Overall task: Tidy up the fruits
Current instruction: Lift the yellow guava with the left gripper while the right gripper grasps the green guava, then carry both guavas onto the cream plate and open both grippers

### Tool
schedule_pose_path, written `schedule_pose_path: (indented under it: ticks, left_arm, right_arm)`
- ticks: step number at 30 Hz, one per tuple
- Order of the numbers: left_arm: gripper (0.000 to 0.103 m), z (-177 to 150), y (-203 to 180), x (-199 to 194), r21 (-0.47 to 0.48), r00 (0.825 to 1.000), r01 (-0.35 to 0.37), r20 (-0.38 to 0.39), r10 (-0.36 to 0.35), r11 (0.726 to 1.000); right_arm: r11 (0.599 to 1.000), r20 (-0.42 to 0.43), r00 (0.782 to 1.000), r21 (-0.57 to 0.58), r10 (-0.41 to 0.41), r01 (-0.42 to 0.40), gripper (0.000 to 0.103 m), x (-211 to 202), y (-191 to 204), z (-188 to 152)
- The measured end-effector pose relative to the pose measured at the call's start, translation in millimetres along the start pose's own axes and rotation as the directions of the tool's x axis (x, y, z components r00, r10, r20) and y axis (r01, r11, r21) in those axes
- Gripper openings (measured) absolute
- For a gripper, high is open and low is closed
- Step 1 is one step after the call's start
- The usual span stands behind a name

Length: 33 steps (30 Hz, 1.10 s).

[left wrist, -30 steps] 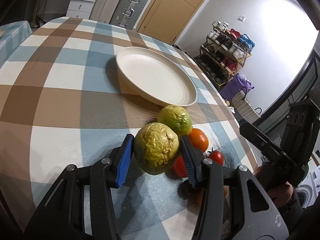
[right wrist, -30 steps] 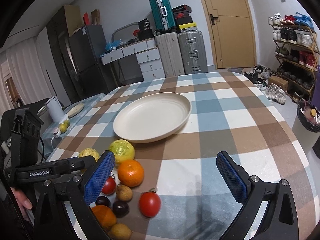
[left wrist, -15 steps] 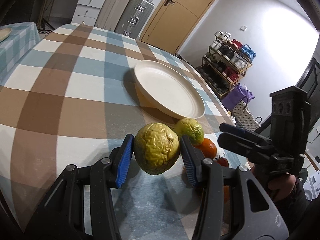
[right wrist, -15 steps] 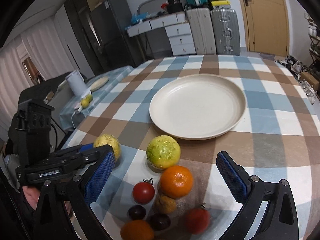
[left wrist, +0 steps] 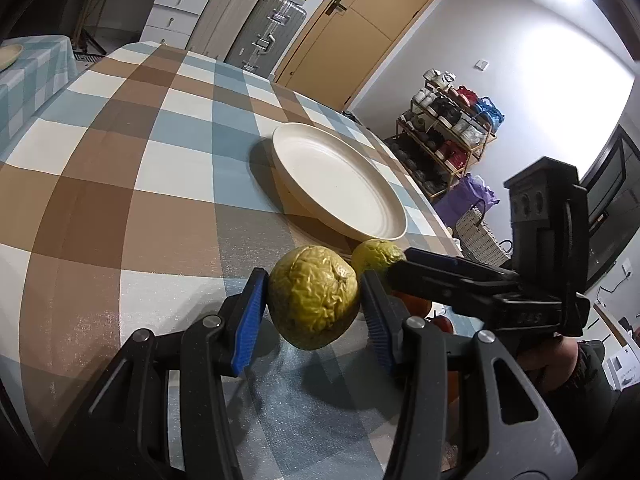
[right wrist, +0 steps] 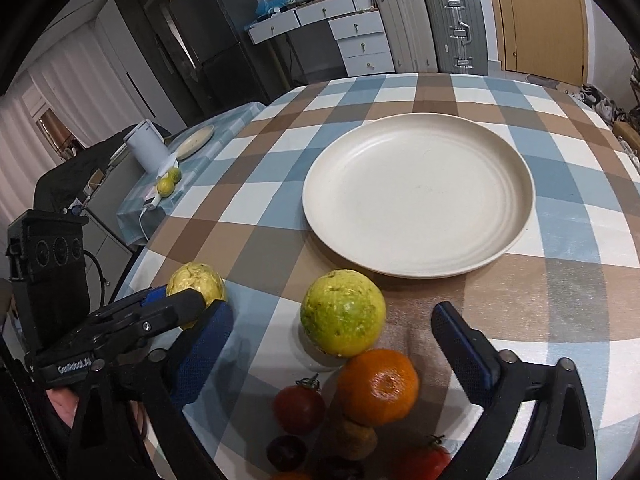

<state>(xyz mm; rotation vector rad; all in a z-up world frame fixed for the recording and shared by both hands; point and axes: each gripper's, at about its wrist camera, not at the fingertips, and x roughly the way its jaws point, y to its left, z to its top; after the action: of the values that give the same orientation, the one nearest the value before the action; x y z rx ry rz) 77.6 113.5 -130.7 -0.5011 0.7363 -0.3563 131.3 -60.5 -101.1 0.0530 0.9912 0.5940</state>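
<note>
Since a second earlier the right gripper [right wrist: 332, 344] had swung down over the fruit pile, its jaws closing but not yet touching the green-yellow fruit [right wrist: 343, 312] between them, just behind the orange [right wrist: 378, 386]. The left gripper [left wrist: 314, 312] stayed clamped on a wrinkled yellow fruit [left wrist: 314, 307], held above the checked tablecloth [left wrist: 120, 184]. The cream plate [right wrist: 418, 196] lay empty beyond.

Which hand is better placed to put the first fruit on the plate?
Left. The left gripper already holds a wrinkled yellow fruit, with the empty plate just ahead. The right gripper holds nothing, its jaws closing around the fruit pile.
</note>
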Motion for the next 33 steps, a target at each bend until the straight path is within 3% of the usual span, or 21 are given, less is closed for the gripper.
schedule_pose_path:
  ticks: [2, 8, 10, 12, 22, 25, 33]
  left_arm:
    - [0.044, 0, 1, 1, 0.0, 1.0, 0.003, 0.001, -0.003, 1.0]
    - [0.044, 0, 3, 1, -0.016, 1.0, 0.008, 0.001, -0.008, 1.0]
    - [0.044, 0, 3, 1, -0.013, 1.0, 0.007, 0.002, -0.007, 1.0]
    - [0.044, 1, 3, 2, -0.008, 1.0, 0.003, 0.001, -0.003, 1.0]
    - [0.044, 3, 0, 8, 0.003, 0.999, -0.04, -0.018, 0.04, 0.999]
    - [0.044, 9, 1, 10, -0.022, 0.999, -0.032, -0.036, 0.031, 0.999]
    - [0.044, 52, -22, 13, 0.058, 0.997, -0.078, 0.025, 0.077, 0.995]
  right_arm:
    - [1.0, -0.015, 1.0, -0.003, -0.011, 0.011, 0.094, 5, 2, 1]
    - [1.0, -0.045, 0.999, 0.007, -0.024, 0.024, 0.073, 13, 1, 1]
    - [0.999, -0.056, 0.998, 0.014, -0.042, 0.043, 0.056, 15, 0, 1]
    - [0.999, -0.05, 0.998, 0.035, -0.037, 0.039, 0.05, 14, -4, 1]
    - [0.996, 0.041, 0.997, 0.058, 0.062, -0.065, 0.049, -4, -10, 0]
    - [0.991, 0.096, 0.989, 0.06, 0.113, -0.119, 0.049, -17, -11, 0]
    - [0.981, 0.216, 0.962, 0.06, 0.169, -0.186, 0.049, -50, -33, 20]
